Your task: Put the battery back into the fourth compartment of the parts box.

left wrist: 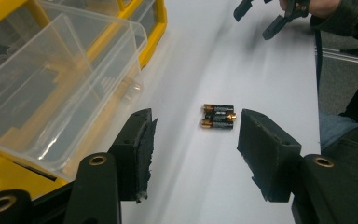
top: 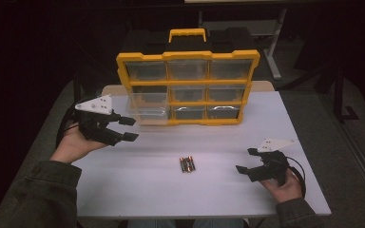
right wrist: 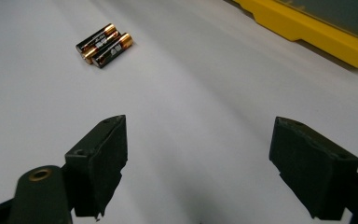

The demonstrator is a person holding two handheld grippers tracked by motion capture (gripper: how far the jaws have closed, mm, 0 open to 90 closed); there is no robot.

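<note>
**Batteries Wait at Mid-Desk Beside an Opened Drawer**

Two small batteries are seen lying side by side, touching, on the white desk, midway between its left and right edges and nearer the front edge than the back. At the back edge a yellow organiser is stood upright, with one clear drawer pulled out at its lower left. The left claw is held just beside that drawer with its jaws apart and nothing between them; the right claw is rested near the right edge, likewise spread wide and empty.

The batteries can be judged light, rigid and smooth-skinned, so they may be expected to roll or slip if pinched near the ends. A hold across the middle of the pair, or of one cell, with the pads set against the long sides, would be thought safest. The drawer is thin plastic and may be pushed back or tipped by a careless knock.

Open desk is left on every side of the batteries, so either claw could be brought in freely. The tighter room is found at the drawer, where the organiser's frame stands close.
</note>
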